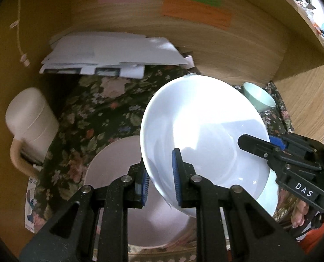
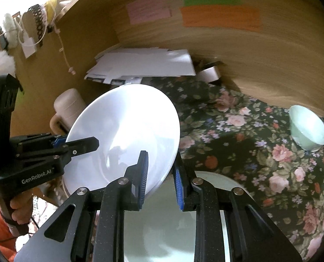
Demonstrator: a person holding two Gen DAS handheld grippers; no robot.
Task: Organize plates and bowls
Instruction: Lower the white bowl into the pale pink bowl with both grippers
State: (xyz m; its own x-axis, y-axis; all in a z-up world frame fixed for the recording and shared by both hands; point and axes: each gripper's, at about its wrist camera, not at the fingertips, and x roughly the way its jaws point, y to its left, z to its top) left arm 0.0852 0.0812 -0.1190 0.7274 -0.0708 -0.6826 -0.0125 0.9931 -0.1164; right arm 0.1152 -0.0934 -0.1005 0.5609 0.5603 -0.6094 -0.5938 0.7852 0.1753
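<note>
- Floral dark cloth [image 2: 238,131] covered the table, wood panelling [image 2: 260,61] behind, papers [image 2: 144,65] stacked.
- My left gripper [image 1: 161,174] and right gripper [image 2: 161,179] both clamped the tilted white plate [image 2: 127,135] by its rim.
- Pale green bowl [image 2: 308,128] sat apart.

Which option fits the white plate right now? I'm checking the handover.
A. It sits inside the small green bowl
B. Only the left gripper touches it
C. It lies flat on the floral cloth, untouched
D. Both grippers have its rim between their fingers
D: the white plate is tilted off the floral cloth, its rim between the fingers of the left gripper on one side and of the right gripper on the other.
</note>
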